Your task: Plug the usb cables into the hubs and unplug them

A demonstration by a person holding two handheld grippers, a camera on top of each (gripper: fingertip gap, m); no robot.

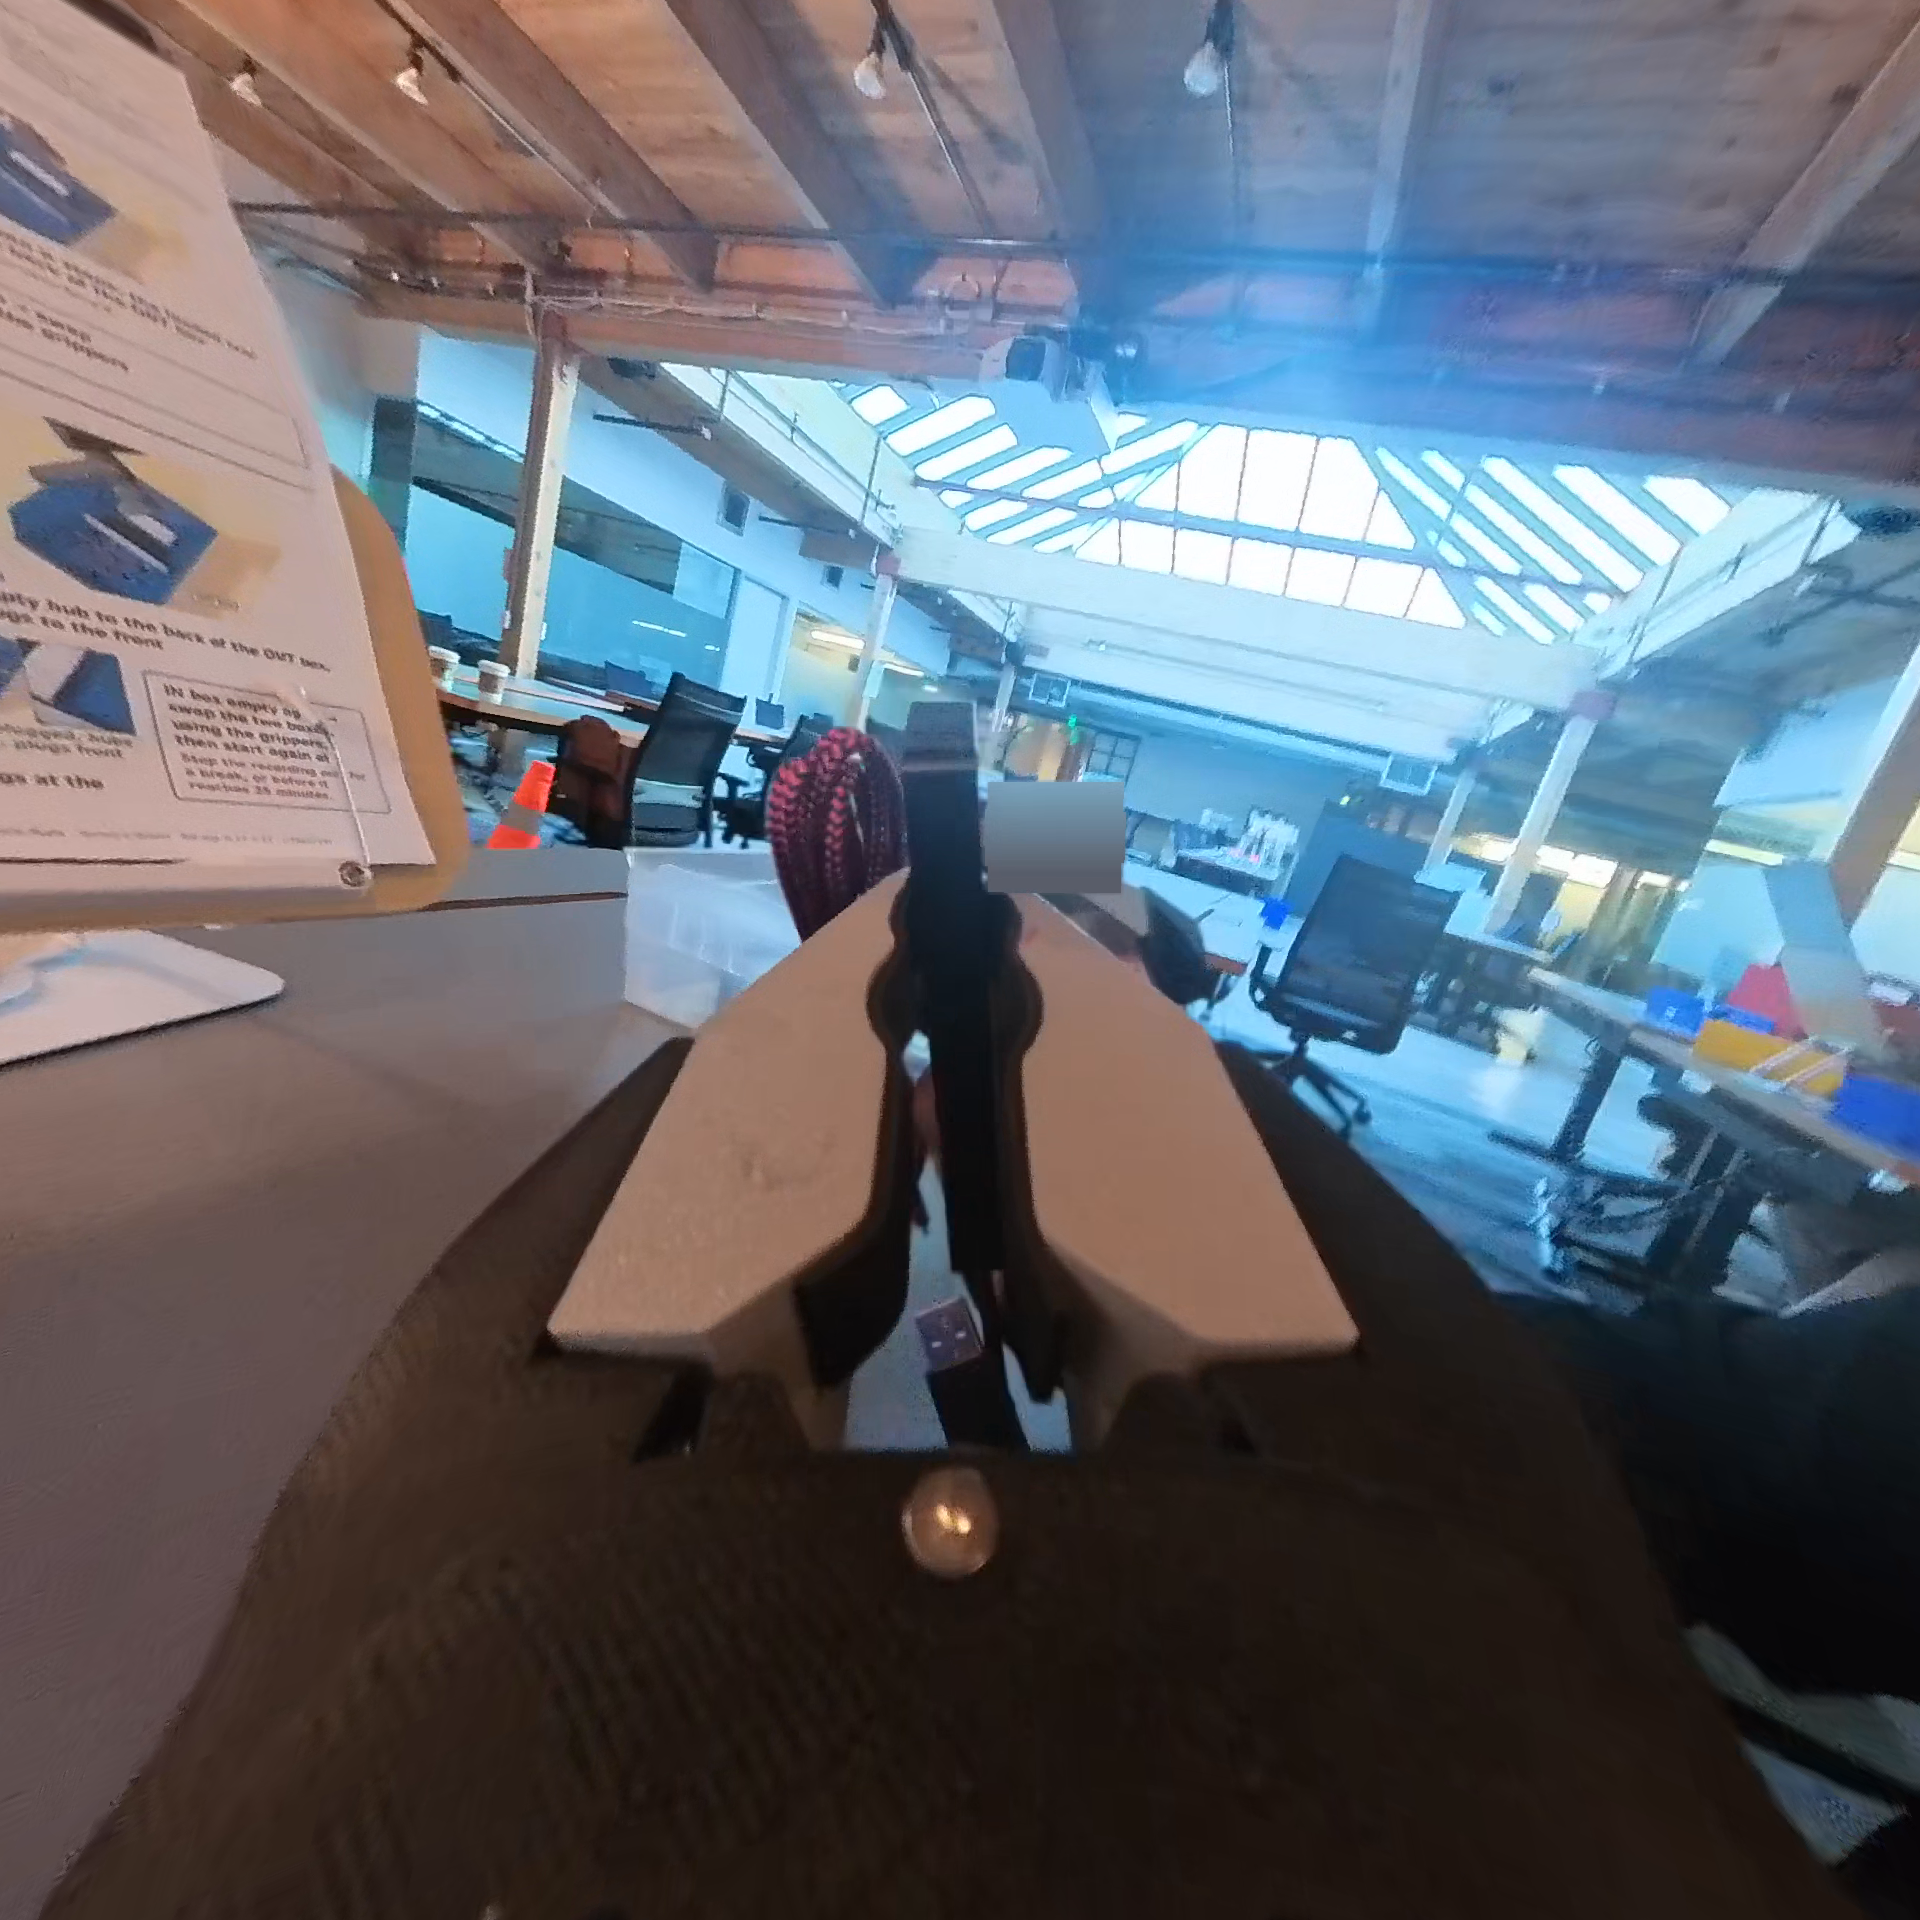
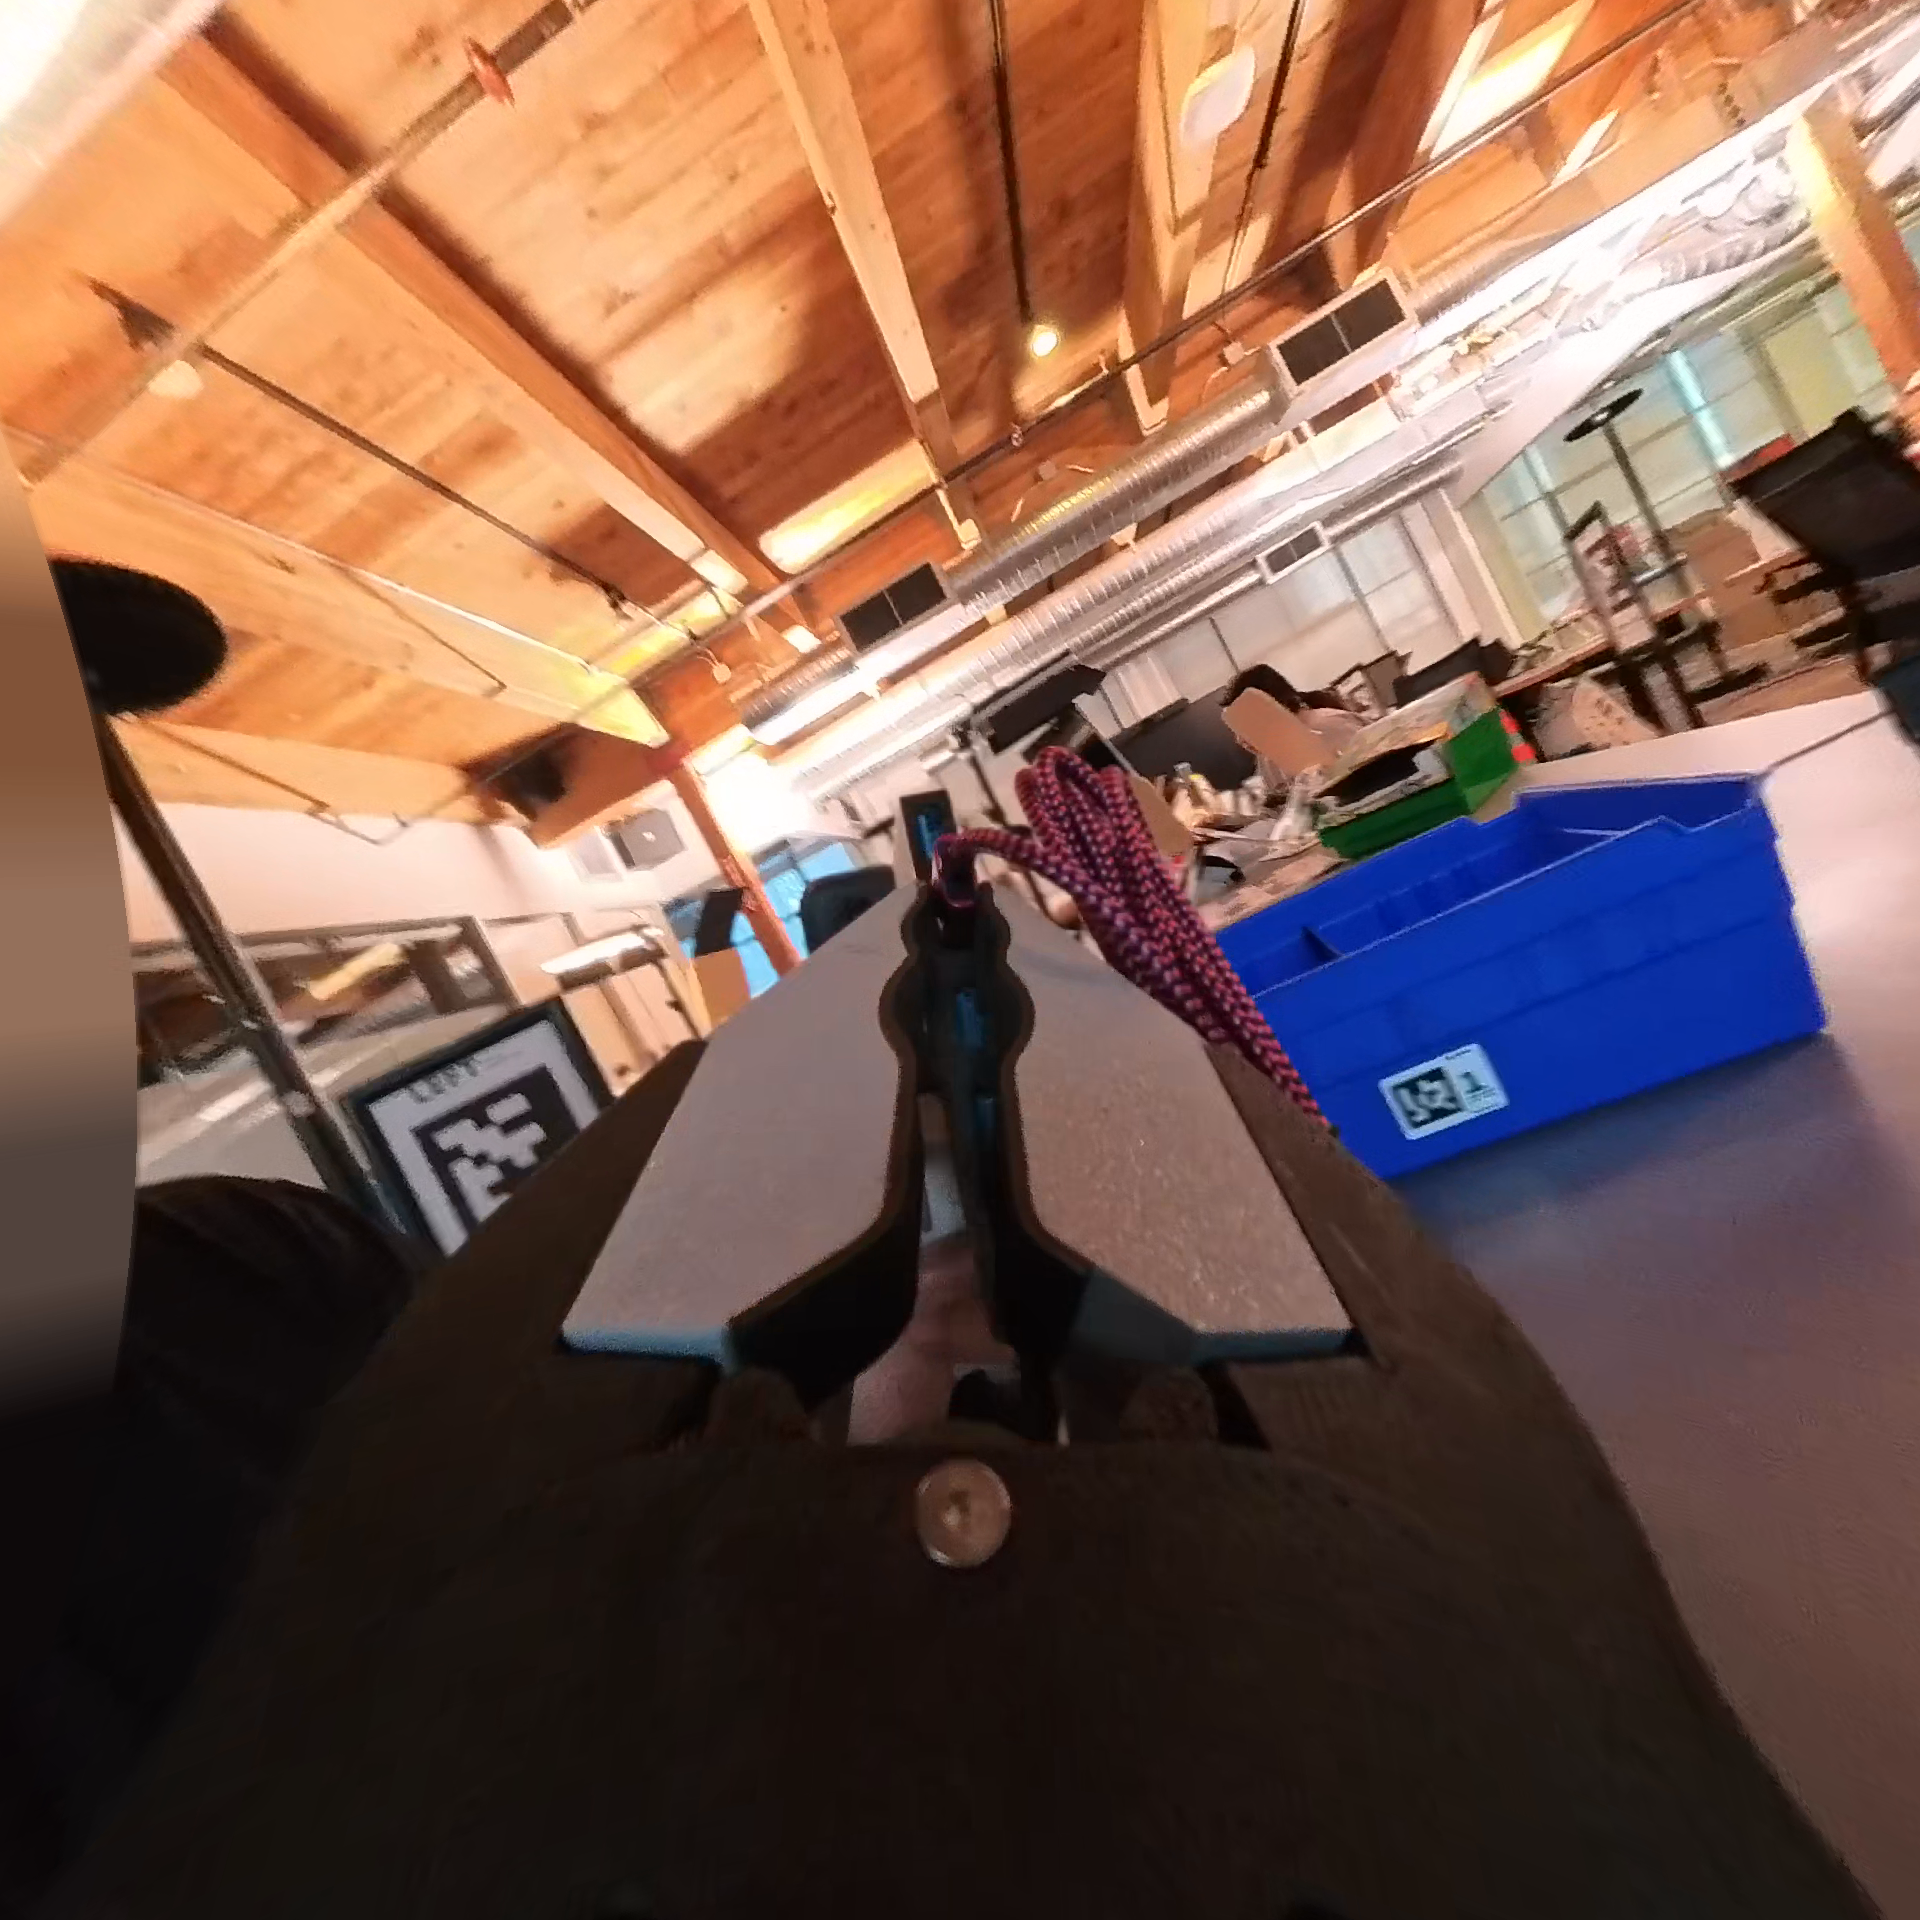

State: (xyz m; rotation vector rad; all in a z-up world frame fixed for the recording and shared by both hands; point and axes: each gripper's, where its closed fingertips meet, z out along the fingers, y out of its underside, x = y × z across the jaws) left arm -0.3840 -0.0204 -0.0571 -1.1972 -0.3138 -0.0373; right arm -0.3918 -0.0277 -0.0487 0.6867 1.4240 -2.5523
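Left wrist view: left gripper (image 1: 940,831) tilted up, fingers clamped on a slim black hub (image 1: 948,935) that stands on edge between them, top end poking past the tips. A USB plug (image 1: 948,1335) with a purple insert hangs low in the gap, near the gripper's base. Red-and-dark braided cable (image 1: 831,821) loops just left of the fingertips. Only this view shows the instruction sheet (image 1: 156,520) on its stand, far left, and a clear plastic box (image 1: 686,925) on the grey table (image 1: 312,1091).

Right wrist view: right gripper (image 2: 956,914) closed on the cable's connector end (image 2: 951,883); the braided cable (image 2: 1122,935) arcs up and falls along the right finger. A dark hub end (image 2: 925,826) shows just beyond the tips. Only this view shows the blue bin (image 2: 1538,966), right of the gripper on the table, and a black-and-white marker board (image 2: 488,1122) at left.

Table surface near the bin lies bare; the bin's near wall sits close to the right finger.
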